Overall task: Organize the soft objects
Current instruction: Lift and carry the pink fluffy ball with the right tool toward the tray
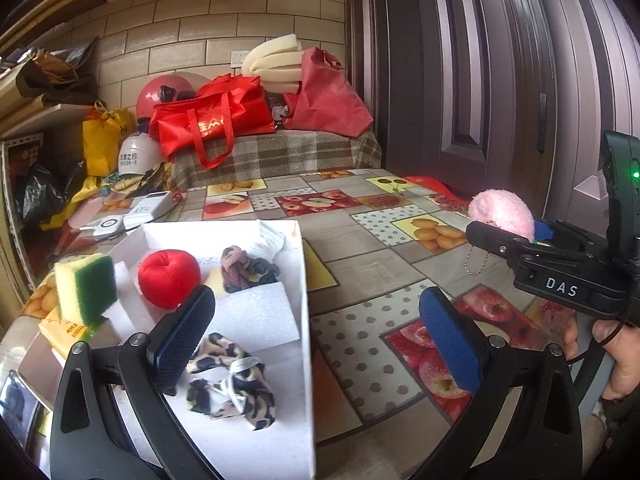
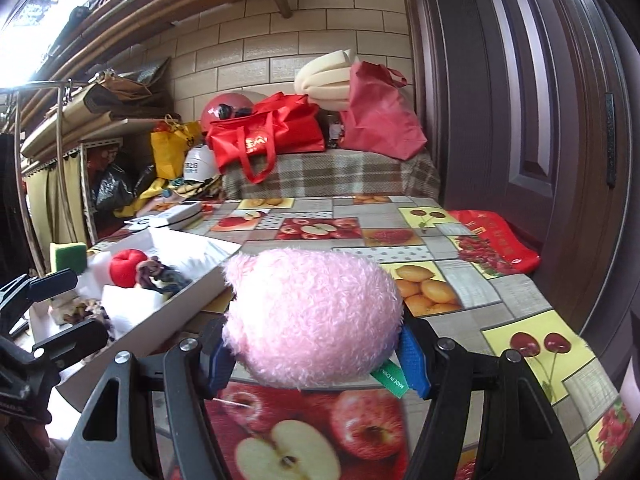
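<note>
Left view: my left claw (image 1: 316,332) gaped empty over the box (image 1: 306,280) edge; leopard cloth (image 1: 230,380) lay inside | Right view: my right claw (image 2: 316,354) clamped the pink plush (image 2: 312,316) above the surface (image 2: 500,292), beside the box (image 2: 192,292).

both grippers are black with blue textured pads and silver screws; the right gripper (image 1: 500,236) bears white "das" lettering, a green light and a thin black cable
</note>
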